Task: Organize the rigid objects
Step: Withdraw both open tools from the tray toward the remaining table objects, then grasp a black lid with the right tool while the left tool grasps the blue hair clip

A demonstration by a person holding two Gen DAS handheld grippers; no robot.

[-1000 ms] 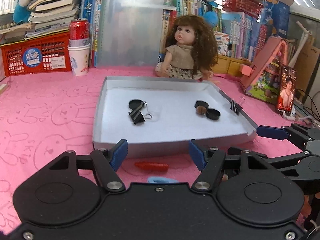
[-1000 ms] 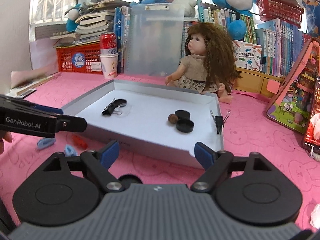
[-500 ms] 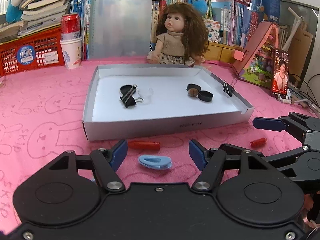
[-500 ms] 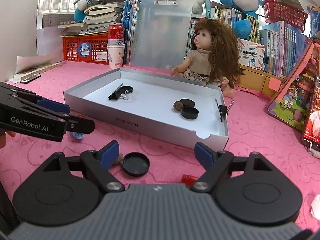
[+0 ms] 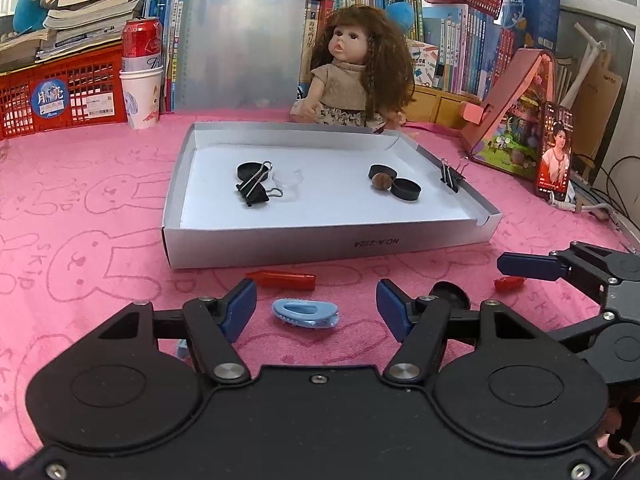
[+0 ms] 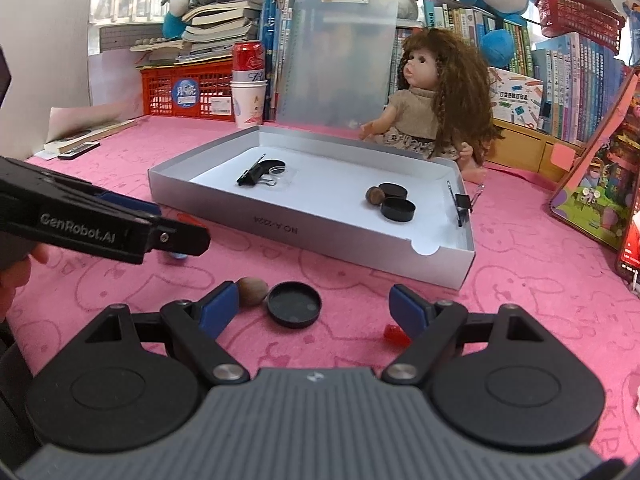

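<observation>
Left gripper (image 5: 316, 306): jaws closing, not yet narrow; nothing is pressed between the pads. A blue clip (image 5: 306, 313) lies on the cloth in the gap, touching neither pad.
Right gripper (image 6: 312, 306): jaws wide, gripping nothing. A black cap (image 6: 294, 304) lies open side up on the cloth between the pads, nearer the left one.
Nut (image 6: 252, 291): on the cloth just beside the cap, at the right gripper's left pad; contact with the pad cannot be told.
Red piece (image 6: 394, 334): small, partly hidden behind the right gripper's right pad.
Red pen cap (image 5: 282, 280): lies flat on the cloth between the blue clip and the box front wall, apart from both.
Cloth (image 5: 80, 208): pink, printed with rabbit outlines, covers the table.
Box (image 5: 320, 246): shallow, grey outside, white inside, open top, beyond both grippers.
Box, left part: black binder clip (image 5: 254, 190) resting against a black cap (image 5: 248, 170).
Box, right part: two black caps (image 5: 406, 189) with a brown nut (image 5: 382, 182) touching them.
Box, right wall: binder clip (image 5: 450, 176) clamped on the rim.
Hand (image 6: 16, 276): at the left edge of the right wrist view, behind the left gripper's body.
Beyond box: doll (image 5: 358, 76) seated, clear board (image 5: 244, 36) upright, red can (image 5: 141, 46) standing in a paper cup (image 5: 138, 98), red crate (image 5: 60, 92), books behind.
</observation>
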